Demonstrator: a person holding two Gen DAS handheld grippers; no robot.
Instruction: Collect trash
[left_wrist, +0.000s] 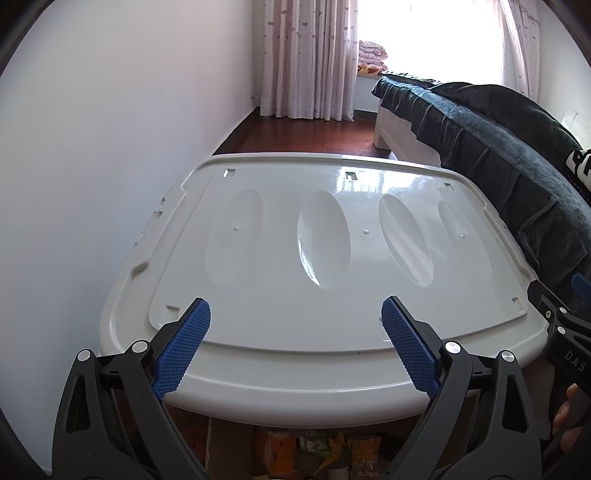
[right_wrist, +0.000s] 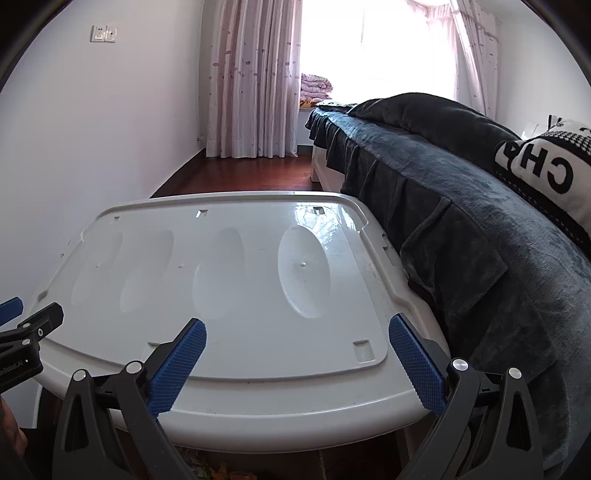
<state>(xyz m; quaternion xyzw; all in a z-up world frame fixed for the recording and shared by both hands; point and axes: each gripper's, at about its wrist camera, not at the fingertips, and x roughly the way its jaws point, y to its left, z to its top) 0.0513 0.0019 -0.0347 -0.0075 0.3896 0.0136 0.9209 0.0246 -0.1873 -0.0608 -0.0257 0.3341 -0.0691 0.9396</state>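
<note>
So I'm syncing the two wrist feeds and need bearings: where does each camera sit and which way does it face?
Left wrist: sits behind the open left gripper, facing the white lid toward the curtains; the right gripper shows at its right edge.
Right wrist: sits behind the open right gripper, facing the same way; the left gripper shows at left.
Shared: lid, dark bed cover, curtains.

White lid (left_wrist: 295, 266) beside bed (right_wrist: 461, 206) (dark-blanketed)
</note>
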